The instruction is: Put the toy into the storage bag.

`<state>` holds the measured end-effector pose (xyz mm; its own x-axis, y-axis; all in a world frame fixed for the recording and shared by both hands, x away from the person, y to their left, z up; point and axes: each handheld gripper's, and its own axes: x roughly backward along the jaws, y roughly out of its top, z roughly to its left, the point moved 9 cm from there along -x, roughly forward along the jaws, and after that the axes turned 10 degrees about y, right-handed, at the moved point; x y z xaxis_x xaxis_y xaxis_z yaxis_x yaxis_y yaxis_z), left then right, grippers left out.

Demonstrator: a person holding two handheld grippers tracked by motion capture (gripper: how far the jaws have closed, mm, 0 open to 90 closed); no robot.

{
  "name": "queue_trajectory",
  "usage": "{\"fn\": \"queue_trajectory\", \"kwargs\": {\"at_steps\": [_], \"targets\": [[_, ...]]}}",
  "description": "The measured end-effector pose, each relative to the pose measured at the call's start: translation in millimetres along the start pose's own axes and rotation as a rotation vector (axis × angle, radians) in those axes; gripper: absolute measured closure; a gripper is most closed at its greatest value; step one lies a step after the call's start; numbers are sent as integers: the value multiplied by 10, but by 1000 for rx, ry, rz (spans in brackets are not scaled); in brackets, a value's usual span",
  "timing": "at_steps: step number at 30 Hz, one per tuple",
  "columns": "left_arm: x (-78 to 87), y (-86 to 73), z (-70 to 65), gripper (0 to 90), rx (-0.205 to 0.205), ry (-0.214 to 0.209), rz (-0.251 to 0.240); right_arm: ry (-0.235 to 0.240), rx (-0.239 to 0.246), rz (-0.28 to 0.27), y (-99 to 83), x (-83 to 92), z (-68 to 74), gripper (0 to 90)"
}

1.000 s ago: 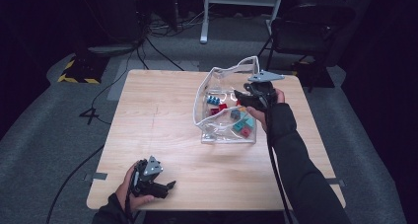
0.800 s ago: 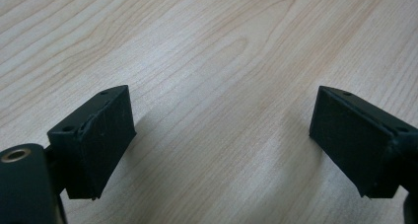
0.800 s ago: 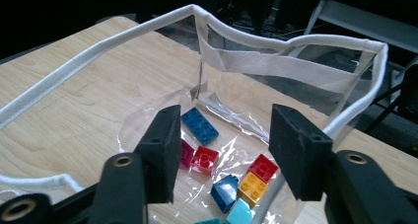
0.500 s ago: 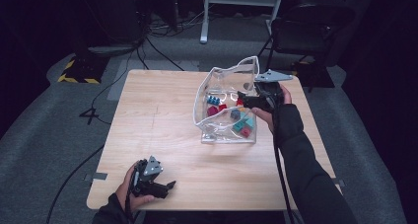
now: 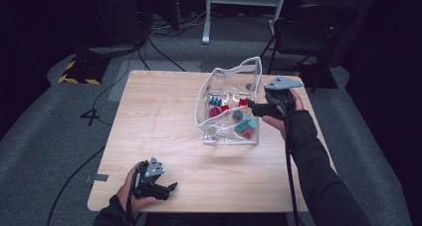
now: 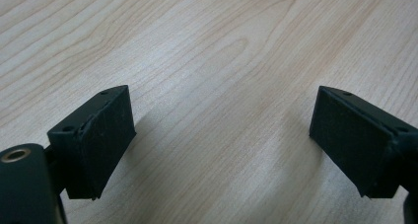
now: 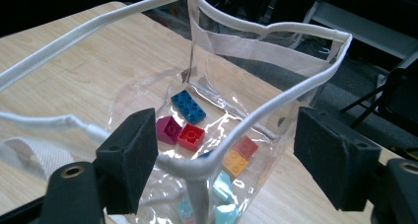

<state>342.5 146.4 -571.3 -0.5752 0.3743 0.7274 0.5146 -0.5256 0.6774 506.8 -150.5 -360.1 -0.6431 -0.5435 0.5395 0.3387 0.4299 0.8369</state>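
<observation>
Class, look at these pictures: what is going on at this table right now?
A person works a tool in each hand at a wooden table. The right tool sits at the white-trimmed rim of a clear bag holding coloured toy bricks; its jaws have just been opening and stand apart around the rim without pressing it. The left tool rests open near the table's front edge, with nothing between its jaws.

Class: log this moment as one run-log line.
right gripper: jaws just opened, astride bag rim | left gripper: open, empty, on table | bricks: inside bag
</observation>
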Motion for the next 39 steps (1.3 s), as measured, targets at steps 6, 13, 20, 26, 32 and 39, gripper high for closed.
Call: {"fn": "queue_trajectory", "kwargs": {"at_steps": [6,13,20,26,32,39], "targets": [[0,0,0,102,0,0,-1,24,30,15,-93,100,56,240],[1,-1,0,102,0,1,2,32,53,15,-223,192,98,240],[1,-1,0,102,0,1,1,46,68,18,-369,256,143,240],[1,-1,0,102,0,1,1,53,87,31,-527,280,195,240],[2,-2,-2,102,2,1,2,50,94,40,-690,288,255,240],[2,-2,-2,102,3,1,2,61,107,58,-856,310,287,241]]}}
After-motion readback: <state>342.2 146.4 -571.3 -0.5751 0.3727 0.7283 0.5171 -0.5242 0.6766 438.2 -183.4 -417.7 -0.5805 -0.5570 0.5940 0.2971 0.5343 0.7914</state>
